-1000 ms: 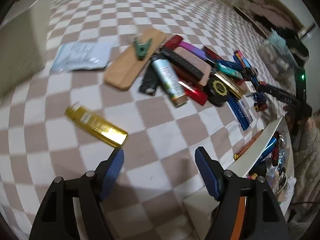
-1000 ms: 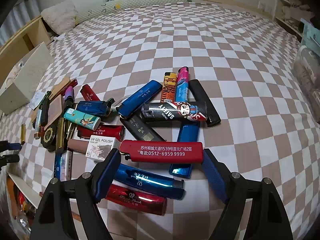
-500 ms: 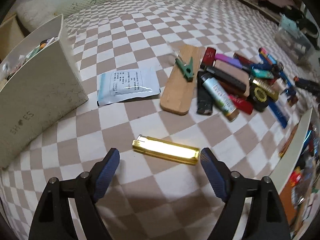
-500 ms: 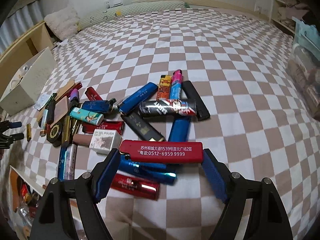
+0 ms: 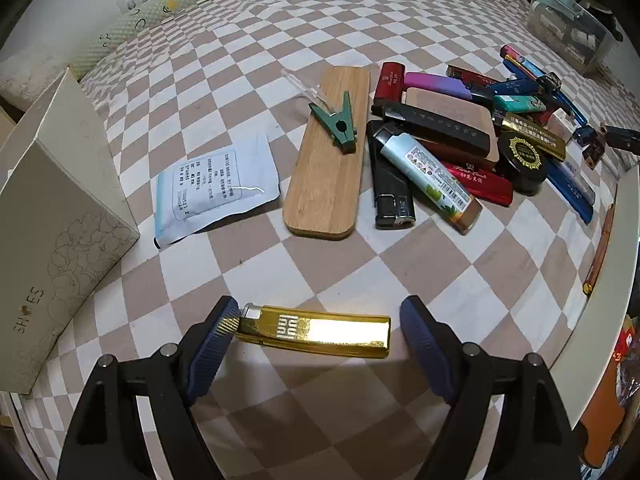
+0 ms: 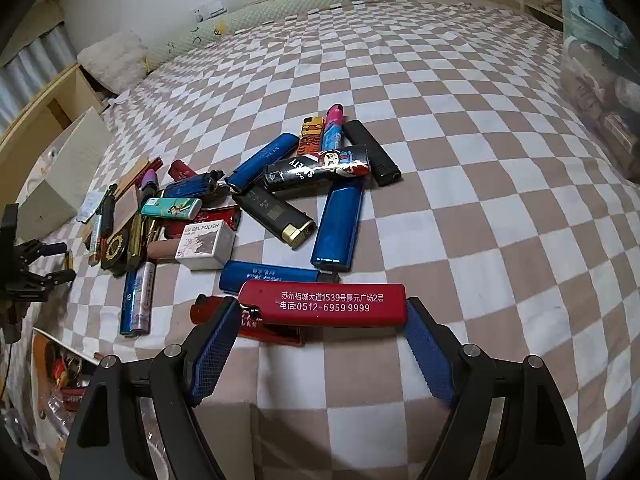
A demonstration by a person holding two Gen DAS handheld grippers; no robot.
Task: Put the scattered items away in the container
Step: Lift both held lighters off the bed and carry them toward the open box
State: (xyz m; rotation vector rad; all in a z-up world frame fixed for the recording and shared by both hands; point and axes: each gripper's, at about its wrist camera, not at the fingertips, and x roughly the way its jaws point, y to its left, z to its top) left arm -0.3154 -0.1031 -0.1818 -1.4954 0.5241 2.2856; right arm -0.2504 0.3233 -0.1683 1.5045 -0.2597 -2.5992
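The left gripper (image 5: 316,340) hangs over a checked bedspread (image 5: 360,20) with its jaws spread wide; they have just been opening. A gold lighter (image 5: 316,330) lies lengthwise between them, its metal cap touching the left pad, its other end apart from the right pad, so nothing presses on it. Beyond it lie a white sachet (image 5: 216,188), a wooden board (image 5: 330,152) with a green clip (image 5: 338,126) on top, and a heap of lighters (image 5: 440,152) with a round black tin (image 5: 522,162) among them. A pale box (image 5: 52,220) marked "SHOES" stands at the left. At the right edge runs the white rim of a container (image 5: 592,300), its contents barely in view

The right gripper (image 6: 320,344) clamps a red lighter (image 6: 324,304) with white print end to end, both pads against its ends, above the bedspread (image 6: 480,100). Under and behind it lie a second red lighter (image 6: 272,330), several blue ones (image 6: 336,226), a black one with a cartoon figure (image 6: 316,168) and a small white "UV GEL POLISH" box (image 6: 204,244). At the far left the left gripper (image 6: 52,262) shows small, the gold lighter (image 6: 69,259) between its fingers. The container's rim (image 6: 60,340) shows at lower left
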